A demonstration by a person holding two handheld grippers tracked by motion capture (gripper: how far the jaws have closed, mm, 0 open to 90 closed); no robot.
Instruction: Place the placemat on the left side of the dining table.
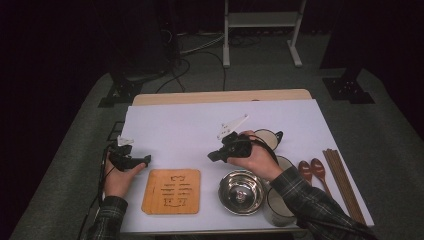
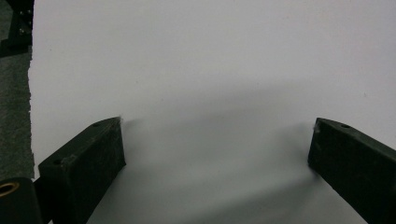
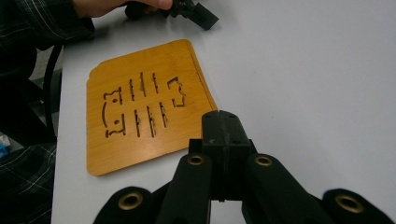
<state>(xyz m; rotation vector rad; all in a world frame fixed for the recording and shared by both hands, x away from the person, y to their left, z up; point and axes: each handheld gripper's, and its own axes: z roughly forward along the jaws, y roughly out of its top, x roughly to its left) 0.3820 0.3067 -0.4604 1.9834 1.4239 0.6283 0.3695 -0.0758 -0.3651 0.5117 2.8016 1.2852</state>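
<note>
Though flat on white: orange wooden trivet (image 3: 144,105), slotted cut-out pattern.

1. In the high view the right hand (image 1: 260,159) and its sleeve cover part of the white cup (image 1: 266,138) behind it, and hide most of the second cup (image 1: 285,162) beside the steel bowl (image 1: 241,192).
2. The mug (image 1: 278,209) at the table's near edge is partly under the plaid sleeve.
3. The left gripper's (image 2: 217,149) bodies run off the bottom corners of its own view.
4. In the right gripper view, the wooden board's (image 3: 140,109) near corner sits behind the shut jaws.
5. The chopsticks (image 1: 344,184) are too small to count.
</note>
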